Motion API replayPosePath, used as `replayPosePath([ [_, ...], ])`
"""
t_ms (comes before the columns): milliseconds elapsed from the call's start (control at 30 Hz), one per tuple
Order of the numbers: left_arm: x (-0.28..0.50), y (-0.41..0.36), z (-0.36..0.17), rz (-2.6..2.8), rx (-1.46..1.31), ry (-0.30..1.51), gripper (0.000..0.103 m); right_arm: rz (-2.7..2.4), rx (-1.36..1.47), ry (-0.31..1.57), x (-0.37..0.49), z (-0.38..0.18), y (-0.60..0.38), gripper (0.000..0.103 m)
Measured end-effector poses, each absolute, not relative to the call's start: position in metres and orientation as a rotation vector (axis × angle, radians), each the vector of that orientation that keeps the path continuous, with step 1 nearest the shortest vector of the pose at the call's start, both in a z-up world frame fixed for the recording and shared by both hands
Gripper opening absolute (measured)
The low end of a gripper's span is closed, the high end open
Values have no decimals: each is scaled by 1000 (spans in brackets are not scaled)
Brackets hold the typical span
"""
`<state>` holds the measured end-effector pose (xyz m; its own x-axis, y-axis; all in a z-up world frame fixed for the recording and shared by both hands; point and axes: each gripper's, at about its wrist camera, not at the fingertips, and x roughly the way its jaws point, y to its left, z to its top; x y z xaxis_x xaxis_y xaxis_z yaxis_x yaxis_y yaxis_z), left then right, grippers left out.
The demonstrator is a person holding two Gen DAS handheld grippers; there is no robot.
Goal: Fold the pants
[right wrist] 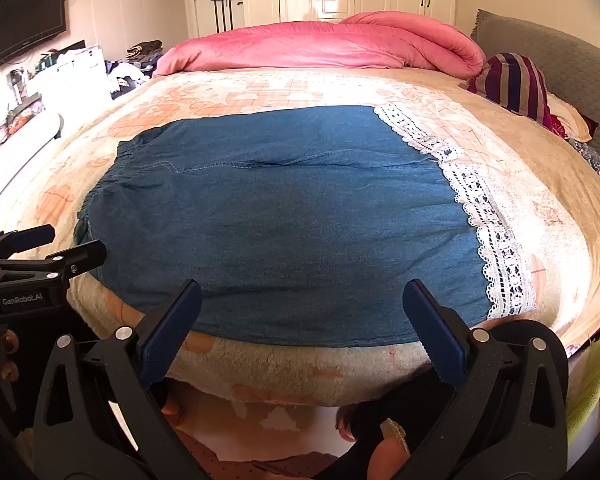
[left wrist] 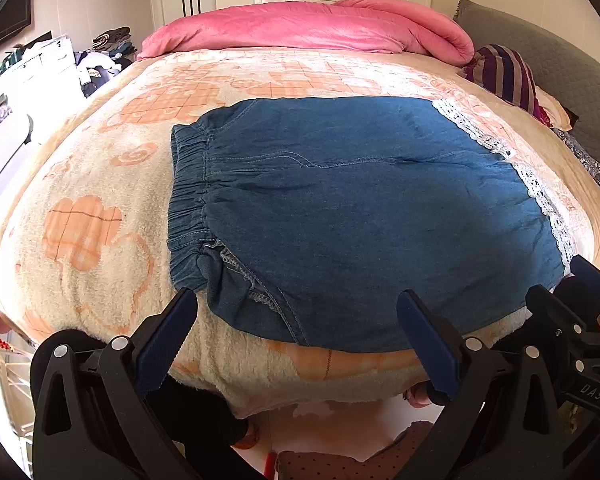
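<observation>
Fingers (left wrist: 168, 336) of the left gripper (left wrist: 300, 340) stand wide apart and hold nothing, poised over the near edge of the bed (left wrist: 92, 184). Blue denim pants (left wrist: 340, 208) lie flat on the blanket, elastic waistband left, white lace hem (left wrist: 540, 196) right. The right gripper (left wrist: 580, 320) shows at the right edge.

In the right wrist view the right gripper (right wrist: 302, 330) is also spread wide and empty, just short of the pants (right wrist: 280, 224). The left gripper (right wrist: 40, 252) appears at left, its spread hard to judge here. A pink quilt (right wrist: 320, 48) lies at the far side.

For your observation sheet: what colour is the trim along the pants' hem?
White lace trim on blue denim pants, clearest in the right wrist view.
</observation>
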<state>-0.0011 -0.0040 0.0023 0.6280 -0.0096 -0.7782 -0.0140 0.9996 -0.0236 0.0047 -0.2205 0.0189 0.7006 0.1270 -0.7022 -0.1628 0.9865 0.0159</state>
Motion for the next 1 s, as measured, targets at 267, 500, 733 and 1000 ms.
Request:
replayPosePath([
  [267,-1,-4,2,0,-31,894,99,161,-48,779,5,19,-221,95],
  [500,0,-4,1,0,-31,893,99,160,-48,779,4,19,-221,95],
  [733,-1,-4,2,-2,-30,891,99,160,-47,779,4,19,-222,95],
  [1000,-1,-5,1,-2,-30,890,99,157,-46,775,5,20,-222,95],
])
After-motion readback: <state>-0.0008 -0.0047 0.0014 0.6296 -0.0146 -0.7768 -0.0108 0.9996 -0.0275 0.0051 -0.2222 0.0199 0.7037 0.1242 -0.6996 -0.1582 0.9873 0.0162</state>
